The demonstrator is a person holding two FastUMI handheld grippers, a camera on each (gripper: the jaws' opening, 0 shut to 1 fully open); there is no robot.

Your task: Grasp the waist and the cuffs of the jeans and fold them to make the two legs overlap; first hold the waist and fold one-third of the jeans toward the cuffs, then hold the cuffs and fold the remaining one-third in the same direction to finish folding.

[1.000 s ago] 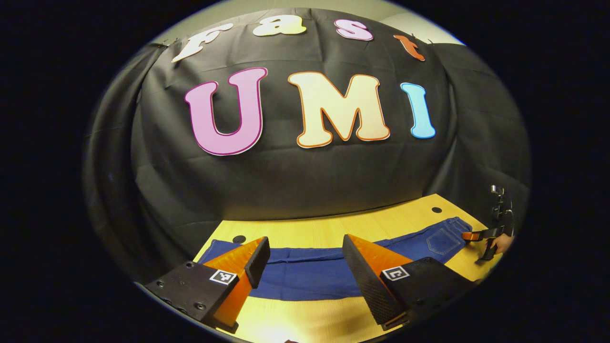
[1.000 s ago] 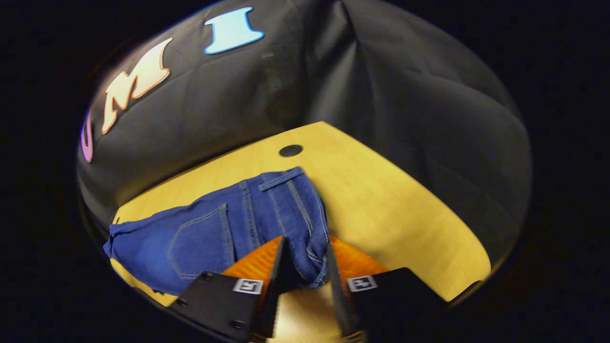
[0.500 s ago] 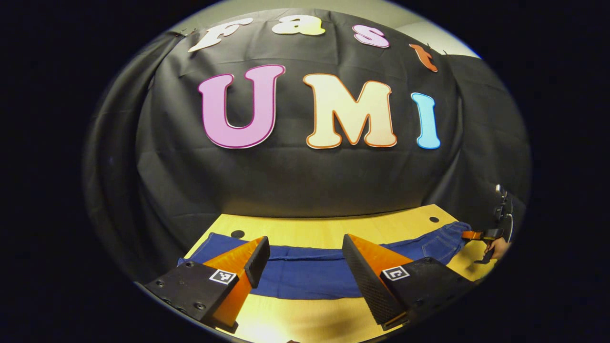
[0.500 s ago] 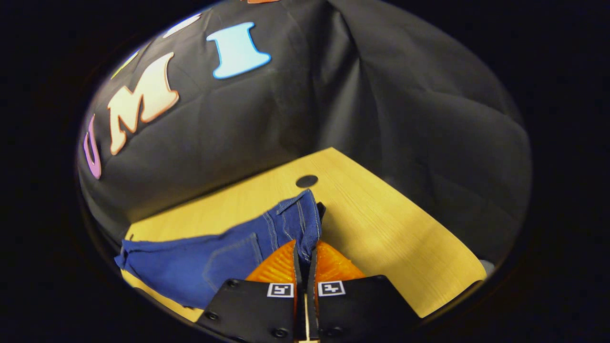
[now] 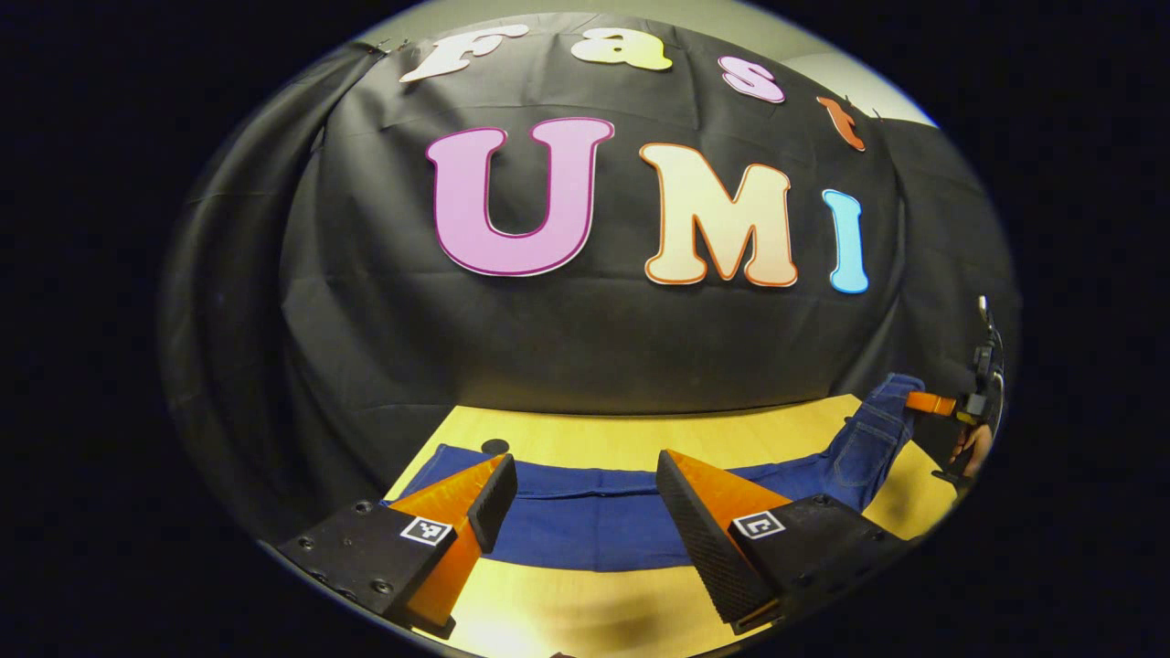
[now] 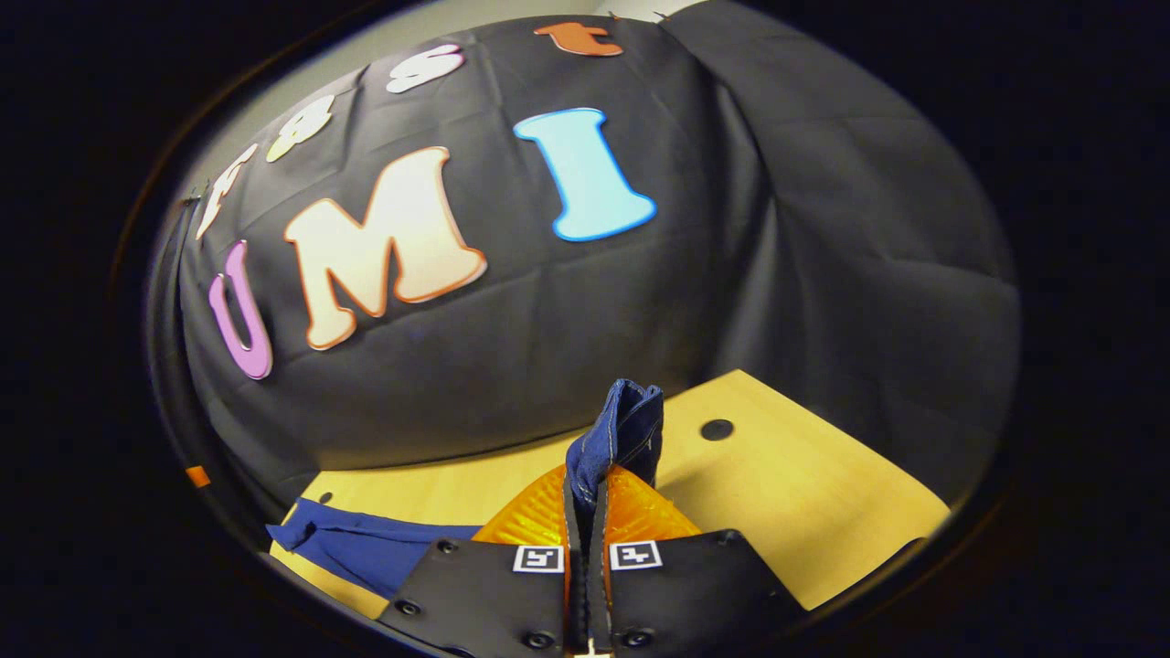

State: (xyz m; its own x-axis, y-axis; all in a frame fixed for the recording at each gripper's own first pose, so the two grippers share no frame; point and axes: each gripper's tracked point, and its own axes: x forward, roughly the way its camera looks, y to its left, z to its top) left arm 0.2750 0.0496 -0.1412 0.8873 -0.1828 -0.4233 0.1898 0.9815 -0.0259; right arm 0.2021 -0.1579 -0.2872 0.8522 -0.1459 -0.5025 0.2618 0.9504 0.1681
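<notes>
Blue jeans point(image 5: 585, 521) lie stretched across the wooden table point(image 5: 640, 439), the legs running toward the left. My left gripper point(image 5: 578, 493) hovers open over the middle of the legs, nothing between its fingers. At the far right the waist point(image 5: 877, 429) is lifted off the table. My right gripper point(image 6: 586, 512) is shut on the waistband point(image 6: 622, 434), which stands up as a bunched fold between its orange fingers point(image 6: 539, 512). The same gripper point(image 5: 941, 404) appears in the left gripper view, held by a hand point(image 5: 969, 448).
Round dark holes sit in the tabletop near the far corners point(image 5: 494, 446) point(image 6: 717, 429). The leg end of the jeans point(image 6: 356, 548) trails off to the left in the right gripper view. Black cloth wall rises directly behind the table.
The right gripper closed on the waistband and lifted it up off the table. The left gripper stayed open over the legs, drifting slightly.
</notes>
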